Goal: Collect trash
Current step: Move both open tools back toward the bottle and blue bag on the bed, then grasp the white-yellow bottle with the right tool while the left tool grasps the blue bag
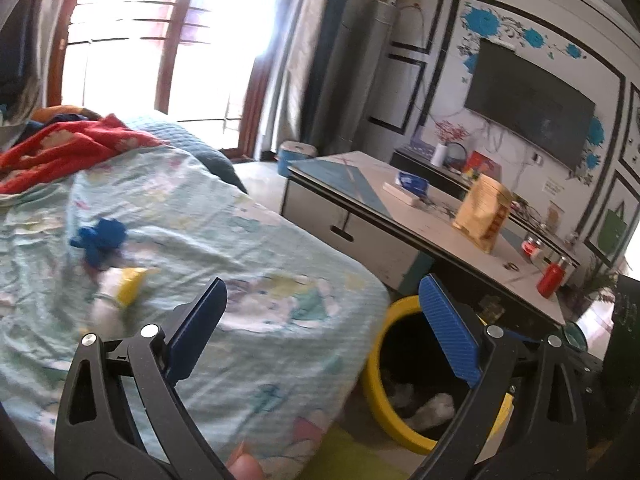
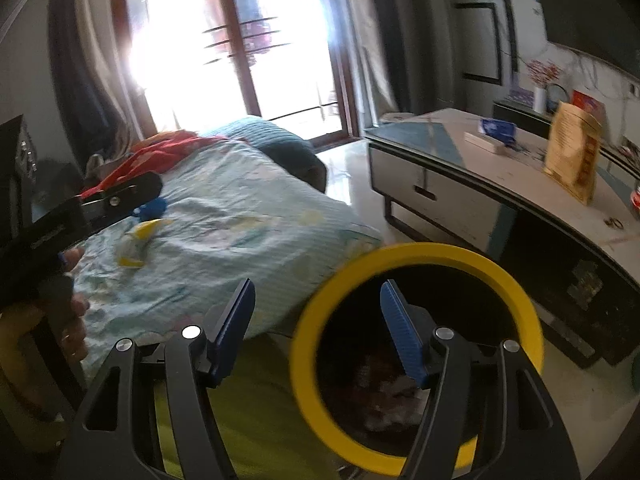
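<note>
A yellow-rimmed trash bin (image 2: 416,254) stands on the floor beside the sofa, with crumpled white trash (image 2: 384,400) inside; it also shows in the left wrist view (image 1: 394,412). A yellow and white wrapper (image 1: 120,292) lies on the light blue sofa cover (image 1: 248,248), next to a small blue crumpled piece (image 1: 100,238). The wrapper also shows in the right wrist view (image 2: 138,240). My left gripper (image 1: 320,292) is open and empty above the sofa's edge. My right gripper (image 2: 316,296) is open and empty above the bin's rim.
A low white coffee table (image 1: 400,216) stands right of the bin, with a gold bag (image 1: 484,216), a blue packet (image 1: 412,182) and a red bottle (image 1: 550,278) on it. A red blanket (image 1: 68,148) lies on the sofa's far end. A TV (image 1: 528,108) hangs on the wall.
</note>
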`<action>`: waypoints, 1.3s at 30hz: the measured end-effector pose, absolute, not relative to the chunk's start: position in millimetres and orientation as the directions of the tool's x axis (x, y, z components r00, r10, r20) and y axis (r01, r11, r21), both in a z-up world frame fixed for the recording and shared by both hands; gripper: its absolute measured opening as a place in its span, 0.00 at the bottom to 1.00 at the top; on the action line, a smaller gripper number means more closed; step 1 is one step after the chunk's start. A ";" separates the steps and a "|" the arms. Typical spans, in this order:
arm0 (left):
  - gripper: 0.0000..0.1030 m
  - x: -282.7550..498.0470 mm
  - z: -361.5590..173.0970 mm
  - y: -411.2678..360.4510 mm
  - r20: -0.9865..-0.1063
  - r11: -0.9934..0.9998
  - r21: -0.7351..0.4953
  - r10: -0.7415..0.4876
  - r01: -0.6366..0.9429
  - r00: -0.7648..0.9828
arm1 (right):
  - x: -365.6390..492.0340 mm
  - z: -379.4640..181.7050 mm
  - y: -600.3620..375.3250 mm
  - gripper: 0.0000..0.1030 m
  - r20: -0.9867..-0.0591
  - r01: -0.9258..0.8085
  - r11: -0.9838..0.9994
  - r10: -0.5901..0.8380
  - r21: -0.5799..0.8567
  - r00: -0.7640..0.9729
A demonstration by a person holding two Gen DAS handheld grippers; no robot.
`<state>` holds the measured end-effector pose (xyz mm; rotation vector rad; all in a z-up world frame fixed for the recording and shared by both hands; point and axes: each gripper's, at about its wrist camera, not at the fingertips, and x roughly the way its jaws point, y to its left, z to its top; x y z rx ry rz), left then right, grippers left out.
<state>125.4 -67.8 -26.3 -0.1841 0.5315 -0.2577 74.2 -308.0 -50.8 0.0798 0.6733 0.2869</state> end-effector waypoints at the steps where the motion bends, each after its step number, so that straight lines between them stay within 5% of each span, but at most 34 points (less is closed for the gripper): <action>1: 0.86 125.5 -25.0 -62.6 -0.471 0.954 -0.238 -0.279 0.184 0.837 | 75.1 -49.3 -302.1 0.62 -0.600 -0.250 0.954 0.298 0.165 0.742; 28: 0.88 139.9 -21.0 102.6 -0.458 0.925 -0.364 -0.072 -0.113 0.886 | 115.0 -55.4 -123.2 0.63 -0.635 -0.547 0.823 0.505 0.151 0.584; 39: 0.49 160.4 -36.5 153.0 -0.518 0.887 -0.438 -0.118 -0.144 0.847 | 140.4 -79.6 -61.6 0.63 -0.678 -0.609 0.773 0.545 0.179 0.493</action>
